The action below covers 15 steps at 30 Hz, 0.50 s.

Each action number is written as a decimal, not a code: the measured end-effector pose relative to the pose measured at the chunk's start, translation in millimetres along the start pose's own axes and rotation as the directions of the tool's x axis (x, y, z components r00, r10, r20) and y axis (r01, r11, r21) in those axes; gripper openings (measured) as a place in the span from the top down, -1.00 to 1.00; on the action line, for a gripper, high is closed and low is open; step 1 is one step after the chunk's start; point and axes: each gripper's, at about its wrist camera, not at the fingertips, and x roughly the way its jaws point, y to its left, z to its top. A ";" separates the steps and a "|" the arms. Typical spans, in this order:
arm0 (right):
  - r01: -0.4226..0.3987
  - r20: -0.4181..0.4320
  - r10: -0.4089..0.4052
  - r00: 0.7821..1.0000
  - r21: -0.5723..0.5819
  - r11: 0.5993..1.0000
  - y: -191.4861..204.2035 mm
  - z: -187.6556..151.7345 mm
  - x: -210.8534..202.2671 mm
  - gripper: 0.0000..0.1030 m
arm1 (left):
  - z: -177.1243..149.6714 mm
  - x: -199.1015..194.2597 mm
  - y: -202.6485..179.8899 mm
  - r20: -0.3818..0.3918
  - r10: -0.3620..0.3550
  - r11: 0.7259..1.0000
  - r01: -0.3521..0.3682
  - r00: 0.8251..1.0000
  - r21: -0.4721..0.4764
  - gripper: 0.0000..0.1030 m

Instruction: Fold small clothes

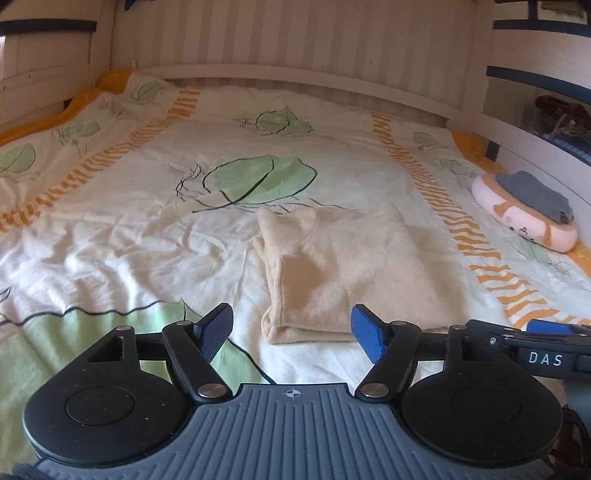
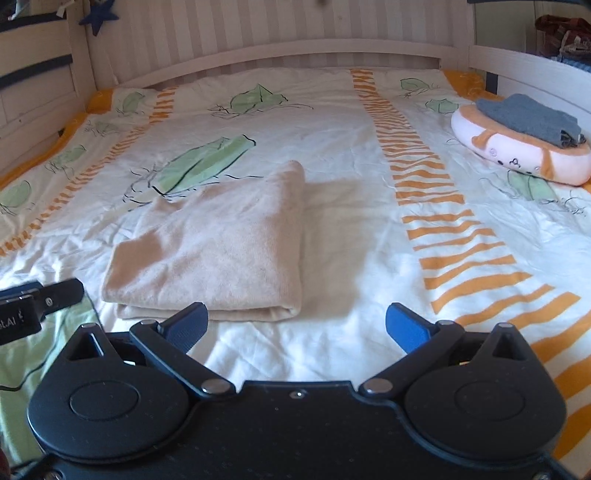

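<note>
A beige garment [image 1: 343, 273] lies folded into a neat stack on the bed sheet, seen in both views [image 2: 221, 251]. My left gripper [image 1: 291, 334] hangs open just in front of the garment's near edge, nothing between its blue pads. My right gripper [image 2: 295, 326] stands wide open at the garment's near right corner, also empty. Part of the right gripper [image 1: 546, 332] shows at the right edge of the left wrist view, and part of the left gripper [image 2: 33, 299] at the left edge of the right wrist view.
A folded grey garment [image 2: 528, 118] rests on a pink and orange plush cushion [image 2: 517, 151] at the bed's right side. The white sheet [image 2: 332, 129] with green leaves and orange stripes covers the bed. A white slatted headboard [image 2: 258, 33] and side rails enclose it.
</note>
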 end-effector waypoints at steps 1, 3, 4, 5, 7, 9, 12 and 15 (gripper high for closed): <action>0.000 0.002 0.000 1.000 0.003 1.000 -0.2 0.4 -1.2 -0.99 | 0.0 -1.0 0.6 -0.011 0.001 1.000 -0.001 1.000 -0.013 -0.59; -0.003 0.005 0.003 1.000 -0.010 1.000 1.0 0.8 -2.1 -0.99 | 0.2 -2.3 -1.0 -0.034 0.002 1.000 -0.003 0.999 -0.017 -0.87; -0.002 0.004 0.002 1.000 -0.017 1.000 2.5 1.7 -1.8 -0.99 | 0.1 -3.5 -2.8 -0.037 0.013 1.000 -0.014 0.999 -0.014 -0.89; -0.003 0.000 0.003 1.000 -0.027 1.000 4.4 2.2 -1.7 -0.99 | 0.1 -4.9 -4.7 -0.035 0.027 1.000 -0.027 0.999 -0.010 -0.89; -0.007 -0.004 0.007 1.000 -0.038 0.999 6.8 2.6 -1.4 -0.99 | 0.8 -7.6 -9.5 -0.031 0.053 0.999 -0.053 0.998 0.002 -0.89; -0.004 -0.005 0.004 1.000 -0.050 0.999 8.3 2.6 -2.0 -0.99 | 2.2 -8.8 -11.8 -0.037 0.059 0.998 -0.059 0.998 0.000 -0.89; -0.014 -0.018 0.013 1.000 -0.050 0.999 7.8 3.3 -2.2 -0.99 | 5.0 -9.2 -11.2 -0.055 0.044 0.999 -0.045 0.998 -0.023 -0.89; -0.016 -0.025 0.015 1.000 -0.045 0.999 6.8 4.7 -6.4 -0.99 | 6.0 -10.1 -10.2 -0.067 0.038 0.999 -0.040 0.997 -0.036 -0.89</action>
